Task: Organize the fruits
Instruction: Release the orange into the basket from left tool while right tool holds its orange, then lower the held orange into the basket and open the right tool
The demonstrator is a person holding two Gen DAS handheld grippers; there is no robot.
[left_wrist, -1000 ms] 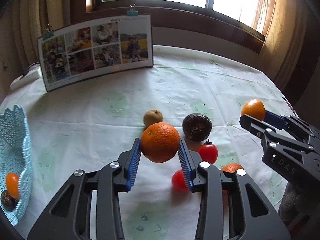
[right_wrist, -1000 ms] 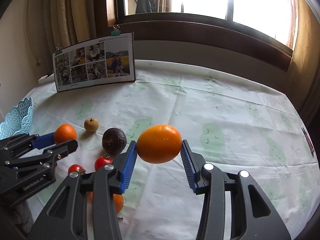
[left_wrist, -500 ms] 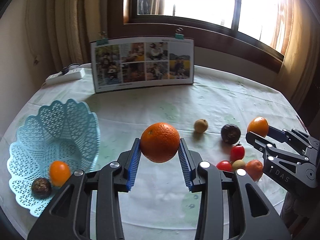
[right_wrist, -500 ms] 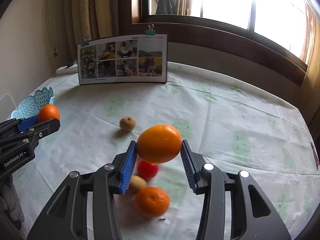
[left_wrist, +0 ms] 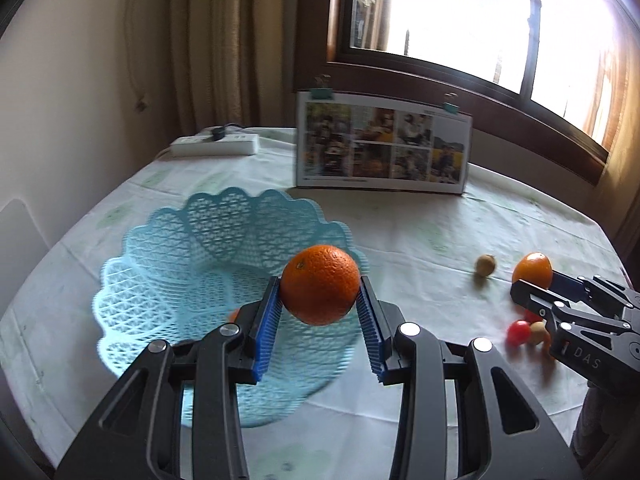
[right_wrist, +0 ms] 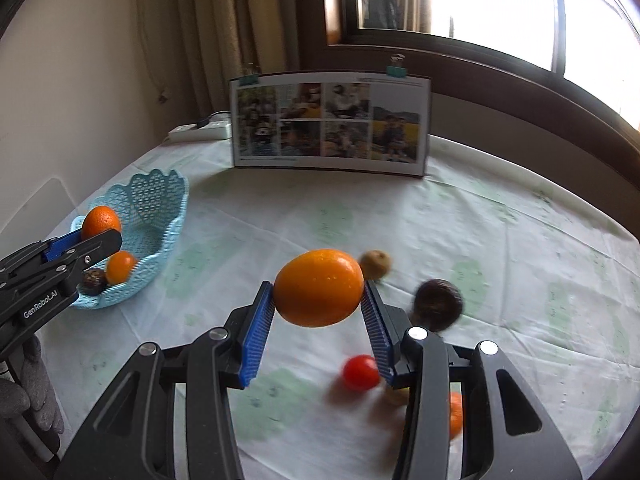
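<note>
Left gripper (left_wrist: 319, 312) clamped on a dimpled orange (left_wrist: 319, 284) above the blue lattice basket (left_wrist: 192, 264); right gripper (right_wrist: 318, 318) clamped on a smooth orange (right_wrist: 319, 287) over loose fruit on the table (right_wrist: 500, 240).

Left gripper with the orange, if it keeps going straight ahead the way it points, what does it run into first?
Most likely the blue basket: the left gripper, shut on its orange, points at the far wall. Depth is unclear; it might pass above.
</note>
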